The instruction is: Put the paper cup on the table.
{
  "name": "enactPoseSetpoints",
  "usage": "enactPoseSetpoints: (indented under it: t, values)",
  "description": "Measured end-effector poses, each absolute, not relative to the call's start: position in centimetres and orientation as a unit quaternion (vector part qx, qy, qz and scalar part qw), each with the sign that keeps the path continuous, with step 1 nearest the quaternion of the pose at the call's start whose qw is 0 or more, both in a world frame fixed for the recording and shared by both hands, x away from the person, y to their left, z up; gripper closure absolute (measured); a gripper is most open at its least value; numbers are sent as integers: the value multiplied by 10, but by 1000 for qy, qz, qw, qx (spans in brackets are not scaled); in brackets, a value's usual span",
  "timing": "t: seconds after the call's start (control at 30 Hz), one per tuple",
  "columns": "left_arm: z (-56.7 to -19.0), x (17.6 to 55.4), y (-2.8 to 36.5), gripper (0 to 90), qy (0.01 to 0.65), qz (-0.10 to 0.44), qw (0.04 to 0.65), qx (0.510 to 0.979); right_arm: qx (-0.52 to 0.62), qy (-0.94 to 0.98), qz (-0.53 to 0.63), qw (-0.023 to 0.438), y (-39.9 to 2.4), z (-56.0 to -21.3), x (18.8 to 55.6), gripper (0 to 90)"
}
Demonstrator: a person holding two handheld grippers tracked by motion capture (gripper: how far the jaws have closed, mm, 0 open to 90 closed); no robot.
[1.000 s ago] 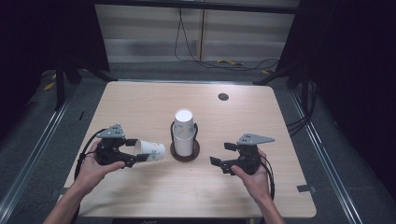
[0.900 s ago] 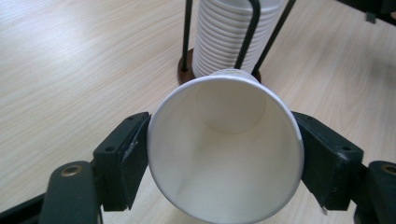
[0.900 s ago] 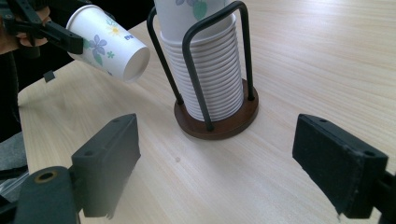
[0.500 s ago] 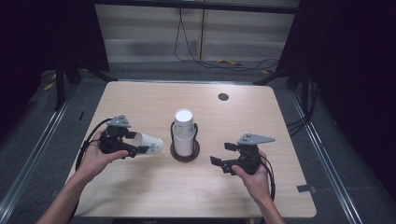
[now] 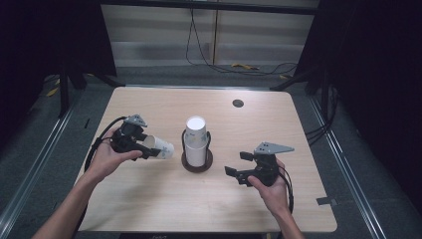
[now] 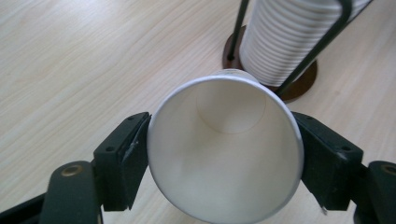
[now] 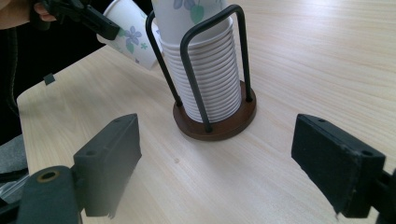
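**Loose cup held beside the stack**

High view: left of centre, the left gripper (image 5: pixel 142 148) clamps a white floral paper cup (image 5: pixel 160 148) lying sideways, beside the wire-framed cup stack (image 5: pixel 196 141).

Left gripper view: the thin rim (image 6: pixel 225 148) crushes easily, so a light grip seems wise.

Right gripper view: the right gripper (image 7: pixel 231 170) gapes empty before the dark round wooden base (image 7: pixel 215 122).

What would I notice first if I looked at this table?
Probably the tall stack of paper cups in a wire holder standing in the middle of the wooden table. Just to its left, the left gripper holds one flowered paper cup on its side, its base pointing toward the stack. The right gripper waits open on the other side, holding nothing.
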State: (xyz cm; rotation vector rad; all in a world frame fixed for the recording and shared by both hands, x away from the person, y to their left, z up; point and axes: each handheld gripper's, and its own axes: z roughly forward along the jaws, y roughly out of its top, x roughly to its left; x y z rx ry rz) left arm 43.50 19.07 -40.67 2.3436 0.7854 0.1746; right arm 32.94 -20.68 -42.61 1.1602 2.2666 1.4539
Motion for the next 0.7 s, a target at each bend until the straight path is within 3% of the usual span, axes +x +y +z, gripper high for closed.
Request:
enactPoseSetpoints:
  t: [0.7]
  values:
    - [-410,472,170,244,300,64,236,922,395,768,493,107,-210,-426,329,151]
